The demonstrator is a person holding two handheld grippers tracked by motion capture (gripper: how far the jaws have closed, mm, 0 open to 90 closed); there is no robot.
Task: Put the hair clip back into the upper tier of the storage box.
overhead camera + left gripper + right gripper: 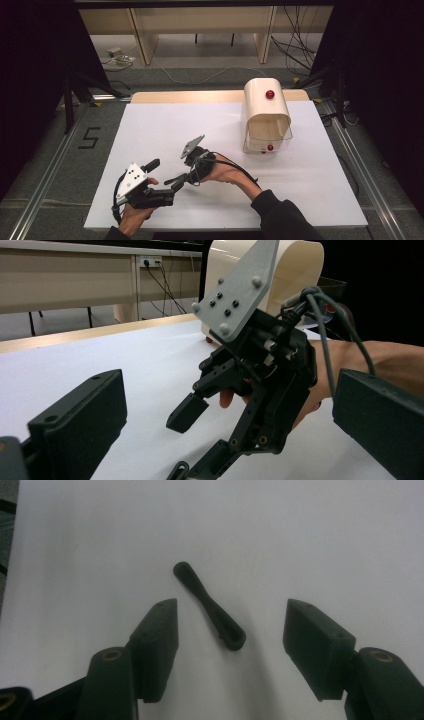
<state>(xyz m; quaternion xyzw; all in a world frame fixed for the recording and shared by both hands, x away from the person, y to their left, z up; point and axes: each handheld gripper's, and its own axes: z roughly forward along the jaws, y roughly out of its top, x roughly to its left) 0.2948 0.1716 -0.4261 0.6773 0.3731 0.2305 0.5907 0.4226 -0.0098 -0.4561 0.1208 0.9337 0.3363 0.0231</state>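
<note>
Small black bar-shaped part (pixel 210 605) lies flat on the white table (pixel 150 130), near the person's edge, between the two hands. Right gripper (pixel 176 181) tipped down over it, jaws apart and straddling the part without touching — set up, I judge, to close across its narrow waist. Left gripper (pixel 162 197) rests low on the table just beside, jaws apart and empty, aimed at the right one; likely waiting its turn. Cream box with red knobs (pixel 266 117) stands well apart at the far right.
</note>
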